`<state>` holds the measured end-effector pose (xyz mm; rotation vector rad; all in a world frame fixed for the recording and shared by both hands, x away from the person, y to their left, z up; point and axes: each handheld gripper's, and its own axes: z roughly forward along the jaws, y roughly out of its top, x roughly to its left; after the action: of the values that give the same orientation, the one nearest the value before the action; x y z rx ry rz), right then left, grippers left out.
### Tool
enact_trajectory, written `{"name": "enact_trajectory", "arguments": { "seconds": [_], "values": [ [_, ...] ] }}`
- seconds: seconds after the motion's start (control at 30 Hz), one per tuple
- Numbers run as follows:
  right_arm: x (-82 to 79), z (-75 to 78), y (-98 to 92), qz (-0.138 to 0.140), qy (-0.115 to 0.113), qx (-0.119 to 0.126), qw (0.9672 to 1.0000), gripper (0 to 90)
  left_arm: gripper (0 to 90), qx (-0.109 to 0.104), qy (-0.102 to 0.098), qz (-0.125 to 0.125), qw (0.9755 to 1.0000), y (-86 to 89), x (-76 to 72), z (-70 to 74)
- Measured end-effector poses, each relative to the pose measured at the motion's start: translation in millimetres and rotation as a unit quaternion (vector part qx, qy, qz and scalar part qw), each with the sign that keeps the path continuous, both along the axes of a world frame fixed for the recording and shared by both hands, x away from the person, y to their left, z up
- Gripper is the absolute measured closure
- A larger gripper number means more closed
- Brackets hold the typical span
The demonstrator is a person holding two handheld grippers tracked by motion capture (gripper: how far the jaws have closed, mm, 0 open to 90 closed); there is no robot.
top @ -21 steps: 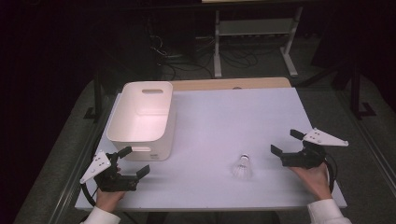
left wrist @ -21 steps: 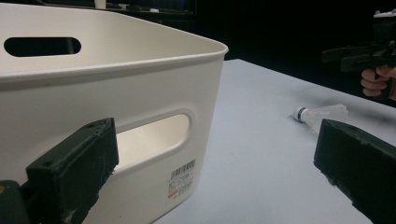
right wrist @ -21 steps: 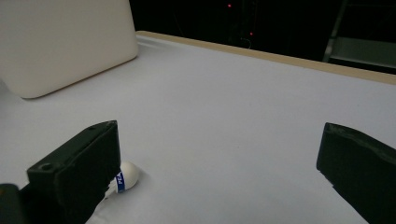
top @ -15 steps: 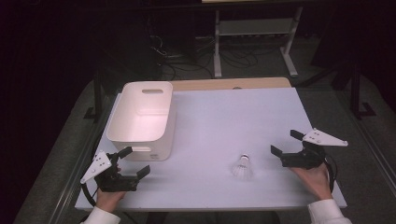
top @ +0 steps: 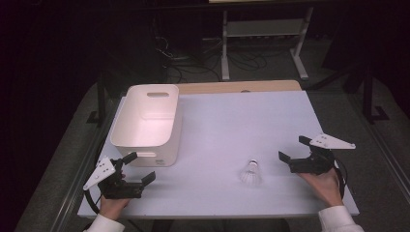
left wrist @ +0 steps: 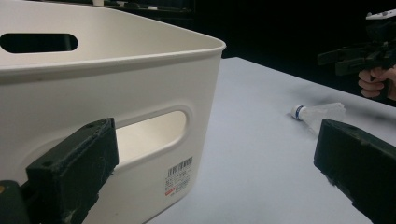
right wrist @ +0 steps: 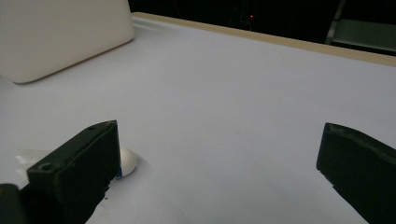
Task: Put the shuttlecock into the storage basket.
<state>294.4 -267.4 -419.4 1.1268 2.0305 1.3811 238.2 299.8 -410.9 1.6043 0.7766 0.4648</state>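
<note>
A white shuttlecock (top: 251, 173) lies on the white table (top: 241, 121) near the front, right of centre; its cork tip (right wrist: 126, 162) peeks out beside my right gripper's left jaw. My right gripper (top: 293, 148) rests open at the front right, a short way right of the shuttlecock, nothing between its jaws. A white plastic bin (top: 147, 123) with handle slots stands at the left. My left gripper (top: 139, 167) sits open at the front left, just before the bin's near wall (left wrist: 140, 107). From there the shuttlecock (left wrist: 317, 113) lies on its side off to the right.
A tan strip of tabletop (top: 241, 87) runs along the far edge. Beyond it, on the dark floor, stand a metal rack (top: 263, 34) and loose cables (top: 193, 53). Bare white surface lies between the bin and the shuttlecock.
</note>
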Motion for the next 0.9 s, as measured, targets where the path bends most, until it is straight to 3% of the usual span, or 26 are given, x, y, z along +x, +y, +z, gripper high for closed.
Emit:
{"name": "enact_trajectory", "arguments": {
  "seconds": [0.27, 0.3, 0.47, 0.67, 0.9],
  "values": [
    [1.1, 0.5, 5.1, 0.009, 0.004, -0.008, 0.9999, 0.0, 0.0, 0.001, 0.001, 0.0, 1.0, 0.6, -0.1, 0.2],
    [1.4, 0.7, 5.8, 0.01, 0.005, -0.01, 0.9999, 0.0, 0.0, 0.01, 0.0, -0.001, 1.0, 1.6, 0.2, 0.2],
    [3.8, 3.5, 8.5, 0.026, 0.018, -0.021, 0.9993, 0.0, 0.0, 0.003, 0.002, 0.002, 1.0, 0.9, -0.1, 0.1],
    [4.7, 7.7, 9.1, 0.046, 0.038, -0.019, 0.998, 10.8, 0.0, 0.009, 0.001, 0.001, 1.0, 1.5, 0.1, 0.1],
    [4.9, 10.0, 11.7, 0.055, 0.045, -0.025, 0.9972, 12.3, 0.0, 0.001, 0.003, 0.002, 1.0, 0.9, -0.2, 0.1]
  ]
}}
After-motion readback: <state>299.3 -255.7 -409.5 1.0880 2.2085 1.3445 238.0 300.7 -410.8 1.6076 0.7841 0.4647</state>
